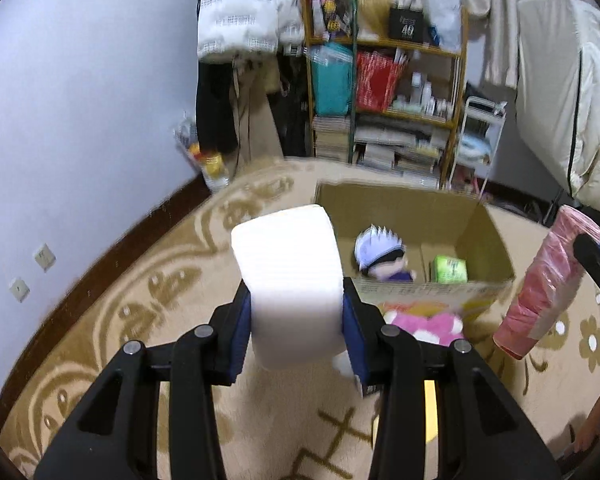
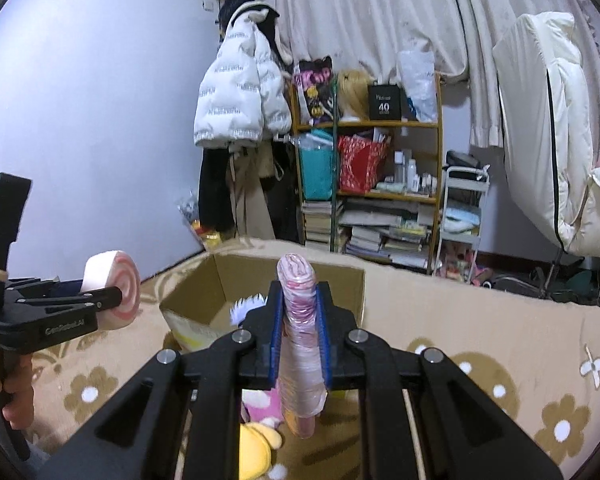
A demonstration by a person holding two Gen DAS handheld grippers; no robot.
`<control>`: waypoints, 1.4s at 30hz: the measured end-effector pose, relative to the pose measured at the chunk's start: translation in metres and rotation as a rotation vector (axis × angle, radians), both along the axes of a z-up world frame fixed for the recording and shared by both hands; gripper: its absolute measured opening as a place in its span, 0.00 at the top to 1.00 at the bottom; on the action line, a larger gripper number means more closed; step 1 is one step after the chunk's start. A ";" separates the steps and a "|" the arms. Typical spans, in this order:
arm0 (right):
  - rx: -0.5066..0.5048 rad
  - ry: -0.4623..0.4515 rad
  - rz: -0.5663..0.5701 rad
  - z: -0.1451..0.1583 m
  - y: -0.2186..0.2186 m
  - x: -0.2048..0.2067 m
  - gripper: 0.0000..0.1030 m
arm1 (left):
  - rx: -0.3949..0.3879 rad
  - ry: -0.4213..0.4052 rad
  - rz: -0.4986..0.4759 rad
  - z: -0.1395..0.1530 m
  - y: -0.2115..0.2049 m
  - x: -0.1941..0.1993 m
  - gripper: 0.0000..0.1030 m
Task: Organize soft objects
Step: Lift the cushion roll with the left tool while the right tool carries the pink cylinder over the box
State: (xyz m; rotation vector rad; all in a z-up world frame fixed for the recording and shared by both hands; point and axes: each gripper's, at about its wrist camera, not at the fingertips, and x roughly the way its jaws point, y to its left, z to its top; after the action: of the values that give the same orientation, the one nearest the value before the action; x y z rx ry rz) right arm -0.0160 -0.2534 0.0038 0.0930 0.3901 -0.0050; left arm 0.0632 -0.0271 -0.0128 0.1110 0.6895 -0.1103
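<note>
My left gripper (image 1: 296, 320) clamps the tissue roll (image 1: 288, 276), my right gripper (image 2: 300, 340) the pink bag roll (image 2: 300, 344); I should release both well above the cardboard box (image 1: 488, 240), clear of its near wall.

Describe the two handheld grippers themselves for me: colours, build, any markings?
Both are matte black plastic with angular linkage arms pinned by round silver rivets, and blue pads line the inner faces of the fingers. From the right wrist view, the left gripper carries small pale lettering on its side, too blurred to read, and a tan rubber band around its upright black handle. The right gripper matches. No cables show.
</note>
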 end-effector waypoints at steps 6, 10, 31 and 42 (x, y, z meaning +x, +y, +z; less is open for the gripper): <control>0.003 -0.045 -0.013 0.014 -0.008 0.008 0.84 | -0.006 -0.107 -0.035 0.017 -0.010 -0.004 0.62; -0.002 -0.066 -0.008 0.021 -0.013 0.019 0.84 | -0.009 -0.151 -0.051 0.025 -0.018 0.003 0.62; 0.080 -0.068 0.050 -0.010 -0.024 0.086 0.84 | 0.006 -0.172 -0.064 0.001 -0.030 0.054 0.61; 0.067 -0.045 0.063 -0.032 -0.023 0.104 0.84 | 0.004 -0.125 -0.102 -0.026 -0.042 0.075 0.61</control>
State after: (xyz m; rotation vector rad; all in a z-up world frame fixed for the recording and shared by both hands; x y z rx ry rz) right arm 0.0885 -0.2760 -0.0287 0.1464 0.3482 0.0722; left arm 0.1385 -0.0695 -0.0387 0.1556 0.5589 -0.1980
